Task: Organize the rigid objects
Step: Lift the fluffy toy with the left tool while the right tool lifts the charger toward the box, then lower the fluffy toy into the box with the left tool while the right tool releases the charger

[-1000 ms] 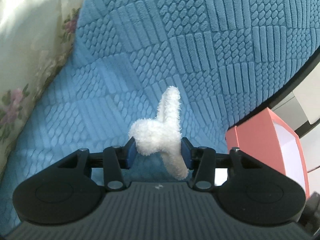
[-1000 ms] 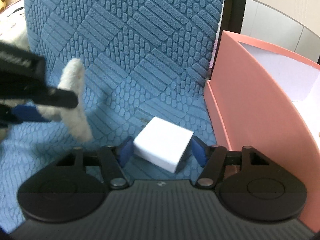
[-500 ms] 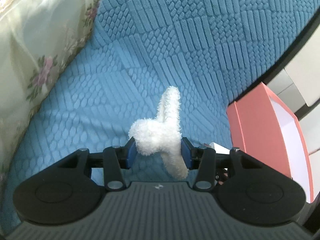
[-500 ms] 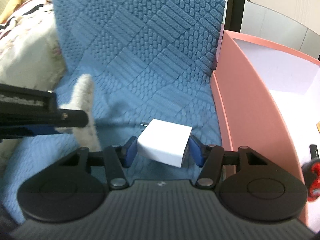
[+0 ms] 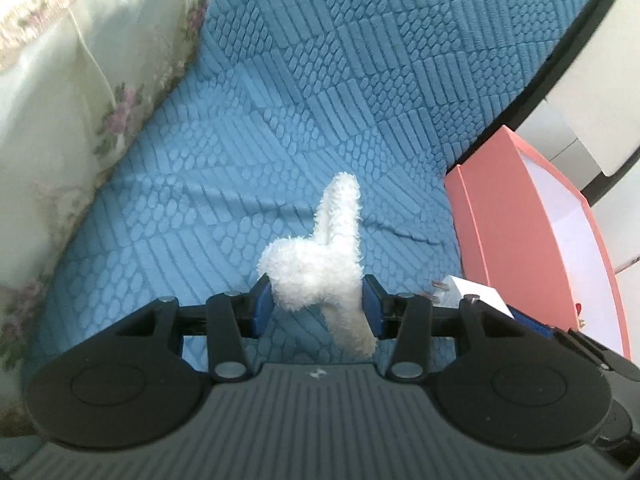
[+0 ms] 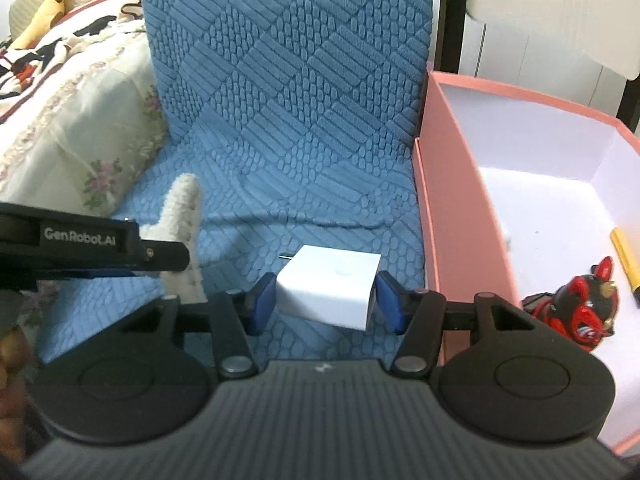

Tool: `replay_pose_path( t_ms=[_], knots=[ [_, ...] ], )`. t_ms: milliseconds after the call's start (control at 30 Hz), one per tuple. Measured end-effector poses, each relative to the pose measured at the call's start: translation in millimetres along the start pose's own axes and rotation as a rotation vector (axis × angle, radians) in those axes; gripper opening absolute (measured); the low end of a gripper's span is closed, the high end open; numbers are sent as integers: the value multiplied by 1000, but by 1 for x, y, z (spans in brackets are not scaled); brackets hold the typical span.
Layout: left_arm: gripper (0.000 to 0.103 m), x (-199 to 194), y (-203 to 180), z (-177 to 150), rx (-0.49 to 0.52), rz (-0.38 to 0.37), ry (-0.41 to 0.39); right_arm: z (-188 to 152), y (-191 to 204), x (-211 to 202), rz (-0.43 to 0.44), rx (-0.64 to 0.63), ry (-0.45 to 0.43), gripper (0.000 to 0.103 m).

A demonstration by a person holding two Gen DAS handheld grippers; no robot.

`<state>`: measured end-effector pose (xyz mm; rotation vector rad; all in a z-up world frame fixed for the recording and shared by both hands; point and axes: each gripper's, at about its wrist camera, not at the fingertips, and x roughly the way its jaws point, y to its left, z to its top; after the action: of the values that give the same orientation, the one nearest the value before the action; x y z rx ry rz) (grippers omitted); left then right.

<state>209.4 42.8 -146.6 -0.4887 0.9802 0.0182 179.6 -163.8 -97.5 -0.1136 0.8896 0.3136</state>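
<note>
My left gripper (image 5: pixel 318 306) is shut on a white fluffy plush piece (image 5: pixel 320 268) and holds it above the blue textured blanket (image 5: pixel 320 100). The plush also shows in the right wrist view (image 6: pixel 182 216), behind the left gripper's black body (image 6: pixel 80 248). My right gripper (image 6: pixel 326 300) is shut on a white plug adapter cube (image 6: pixel 330 288), held above the blanket just left of the pink box (image 6: pixel 452 208). The adapter, with its metal prongs, shows in the left wrist view (image 5: pixel 468 294). The pink box also shows there (image 5: pixel 512 232).
Inside the pink box lie a red and black toy figure (image 6: pixel 576 312) and a yellow pen (image 6: pixel 628 260). A floral cream cushion (image 5: pixel 80 100) sits left of the blanket. A black frame edge (image 6: pixel 452 12) and a white wall lie behind the box.
Both grippers have risen and pulled back with their loads. More of the cushion and of the pink box's inside, with the toy figure, has come into view.
</note>
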Motion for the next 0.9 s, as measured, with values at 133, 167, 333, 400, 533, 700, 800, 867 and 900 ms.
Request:
replay_pose_path(
  t_ms=[133,167,333,400,533,700,800,867,900],
  knots=[
    [52,-20,-10,-5,-8,-13,10,4,-4,-21,4,9,8,57],
    [52,-24,-13,-5,-5,-12,9,5,-5,-27,1,5,6,56],
    [52,-49,-40,-1,34,-40,-2,19,-11,-56,3,21,-24,56],
    [52,-59,-51,2,41,-49,-10,25,-14,-69,1,26,-40,56],
    [52,-75,-72,11,33,-84,-22,39,-23,-94,-8,33,-74,56],
    [52,-93,-105,21,60,-132,-34,54,-41,-126,-21,45,-123,56],
    [52,-102,-129,26,87,-157,-48,61,-54,-142,-30,52,-149,56],
    [52,-106,-147,29,106,-172,-56,66,-63,-152,-38,54,-166,56],
    [52,-107,-154,29,114,-179,-59,67,-69,-157,-42,57,-175,55]
  ],
)
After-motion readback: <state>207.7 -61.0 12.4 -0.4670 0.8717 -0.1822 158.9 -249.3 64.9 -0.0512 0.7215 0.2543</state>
